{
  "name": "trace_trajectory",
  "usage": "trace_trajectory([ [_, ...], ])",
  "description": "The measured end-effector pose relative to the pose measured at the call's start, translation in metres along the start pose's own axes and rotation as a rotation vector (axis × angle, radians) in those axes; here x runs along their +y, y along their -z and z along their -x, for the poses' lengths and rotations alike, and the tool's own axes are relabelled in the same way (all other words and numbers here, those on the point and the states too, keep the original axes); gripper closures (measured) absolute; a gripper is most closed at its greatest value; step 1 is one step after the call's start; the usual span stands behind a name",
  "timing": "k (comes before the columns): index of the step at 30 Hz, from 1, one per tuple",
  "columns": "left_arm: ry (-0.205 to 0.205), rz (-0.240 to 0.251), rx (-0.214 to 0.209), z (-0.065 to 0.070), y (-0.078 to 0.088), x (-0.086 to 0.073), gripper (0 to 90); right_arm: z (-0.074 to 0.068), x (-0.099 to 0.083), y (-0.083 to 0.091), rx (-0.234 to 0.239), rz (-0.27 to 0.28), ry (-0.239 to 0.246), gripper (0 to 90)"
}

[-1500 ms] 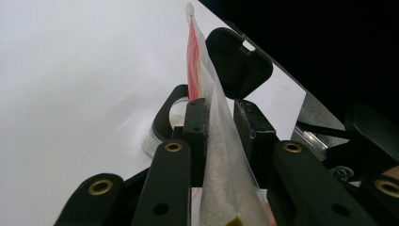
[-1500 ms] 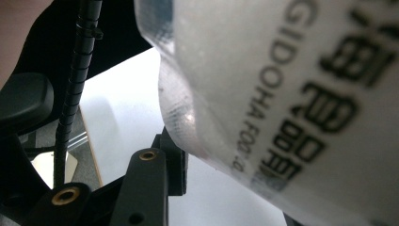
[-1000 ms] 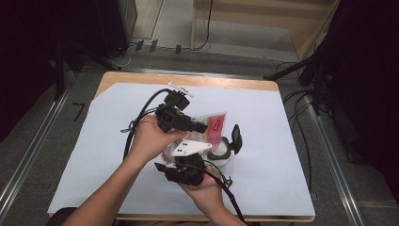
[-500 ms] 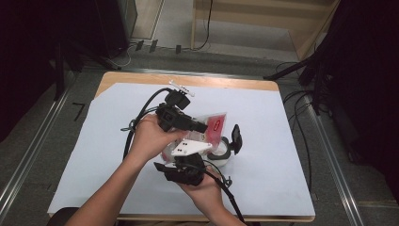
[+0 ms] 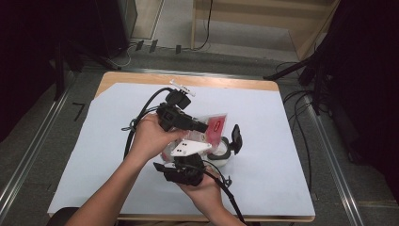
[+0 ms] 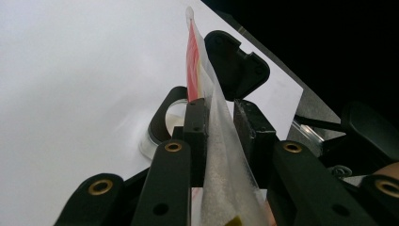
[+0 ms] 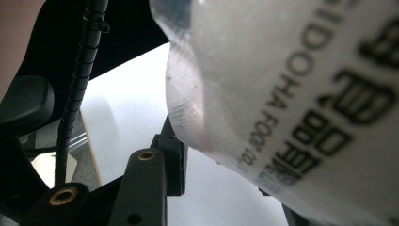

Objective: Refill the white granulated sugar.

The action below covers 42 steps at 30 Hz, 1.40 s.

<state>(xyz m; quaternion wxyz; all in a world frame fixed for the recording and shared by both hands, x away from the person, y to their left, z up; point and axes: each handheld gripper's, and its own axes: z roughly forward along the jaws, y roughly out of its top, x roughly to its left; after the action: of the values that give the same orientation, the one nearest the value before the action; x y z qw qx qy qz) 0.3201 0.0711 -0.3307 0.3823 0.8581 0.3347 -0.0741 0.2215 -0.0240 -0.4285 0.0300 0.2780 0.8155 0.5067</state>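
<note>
- White paper sheeting (image 5: 282, 155) is seen spread over a wooden table (image 5: 141, 77), with grey floor and dark equipment stands around it.
- Near the middle of the sheet, a clear plastic pouch with a red printed panel (image 5: 214, 127) is held up off the surface between the two grippers.
- The left gripper (image 5: 200, 126) is gripped by the left hand (image 5: 150, 136) and is pointed toward the right of the high view; a black cable is trailed from it toward the far left of the table.
- In the left gripper view, the pouch (image 6: 221, 155) is shown edge-on, pinched between the two black jaws, with its red strip rising above them.
- The right gripper (image 5: 186, 162), with its grey three-cornered plate on top, is held by the right hand (image 5: 202, 190) just below the pouch.
- In the right gripper view, the pouch's clear, lettered lower part (image 7: 291, 94) is seen close to the lens, lying across the jaws; one jaw is visible beside it, the other is hidden behind the film, so whether the pads press on it cannot be told.
- A round clear container with a black hinged lid standing open (image 5: 226, 150) is set on the sheet just right of the grippers, below the pouch; it is also seen in the left gripper view (image 6: 164, 122).
</note>
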Motion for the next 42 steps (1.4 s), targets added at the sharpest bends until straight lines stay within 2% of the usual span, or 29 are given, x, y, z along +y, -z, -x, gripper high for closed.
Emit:
trace_trajectory([
  [8, -0.003, 0.006, -0.003, 0.0008, -0.0007, 0.0005, 76.2, -0.0006, -0.0002, 0.0008, -0.007, 0.005, 0.001, 63.5],
  [12, 0.02, 0.014, -0.01, -0.0025, -0.0013, 0.0002, 76.3, -0.0011, 0.0009, 0.0011, -0.016, -0.004, 0.007, 63.7],
  [23, 0.011, 0.011, -0.012, -0.0037, -0.0011, 0.0017, 76.2, -0.0008, 0.0023, 0.001, -0.019, -0.009, 0.001, 63.6],
  [42, -0.013, 0.008, -0.002, 0.0044, -0.0011, 0.0027, 75.8, -0.0024, -0.0009, 0.0015, -0.031, 0.017, 0.011, 64.5],
])
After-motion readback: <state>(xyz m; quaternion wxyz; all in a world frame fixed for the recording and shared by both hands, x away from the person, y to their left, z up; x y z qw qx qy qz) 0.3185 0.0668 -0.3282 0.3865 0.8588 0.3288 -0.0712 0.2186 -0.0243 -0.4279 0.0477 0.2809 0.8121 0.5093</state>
